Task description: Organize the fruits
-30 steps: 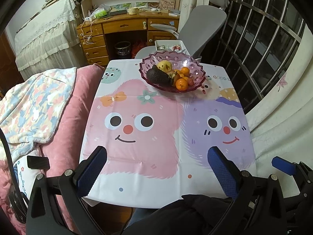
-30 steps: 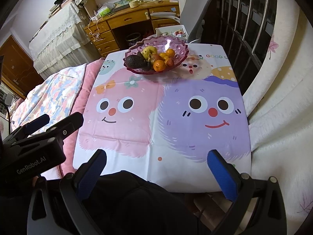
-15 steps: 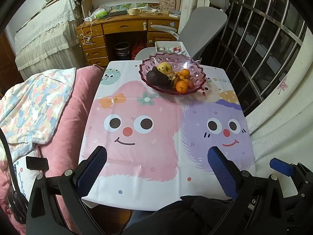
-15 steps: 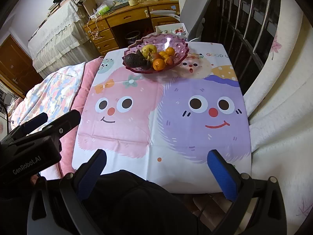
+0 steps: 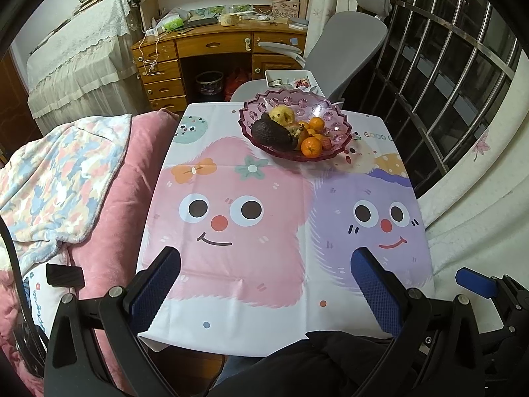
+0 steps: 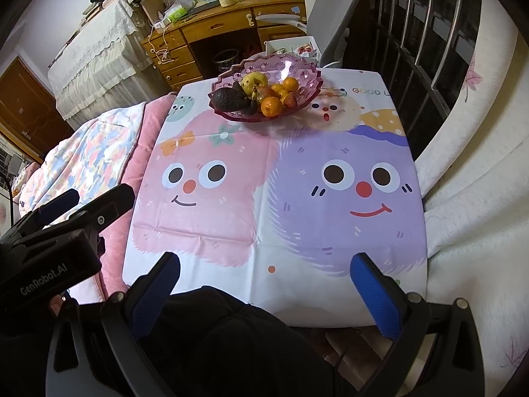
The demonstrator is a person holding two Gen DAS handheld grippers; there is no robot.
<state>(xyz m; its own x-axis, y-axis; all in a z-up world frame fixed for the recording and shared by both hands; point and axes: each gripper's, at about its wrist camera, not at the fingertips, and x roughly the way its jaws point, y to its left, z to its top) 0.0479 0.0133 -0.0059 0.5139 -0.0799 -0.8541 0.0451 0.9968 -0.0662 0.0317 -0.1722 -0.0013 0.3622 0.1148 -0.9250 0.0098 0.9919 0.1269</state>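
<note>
A pink glass fruit bowl (image 5: 334,112) (image 6: 304,82) stands at the far end of the table. It holds a dark avocado (image 5: 271,135) (image 6: 228,99), a yellow pear (image 5: 281,114), several oranges (image 5: 310,147) (image 6: 271,106) and small red fruits. My left gripper (image 5: 264,281) is open and empty over the table's near edge. My right gripper (image 6: 264,281) is open and empty, also at the near edge. The left gripper's body shows at the left of the right wrist view (image 6: 49,248).
A cartoon-print cloth (image 5: 264,215) covers the table. Pink bedding (image 5: 109,198) lies along its left side, white cushions (image 5: 479,198) along its right. A grey chair (image 5: 347,39) and a wooden desk (image 5: 215,46) stand behind the bowl. Window bars are at the right.
Both grippers have drawn back and lifted slightly, so the table looks a little farther away. The bowl and fruit have not moved.
</note>
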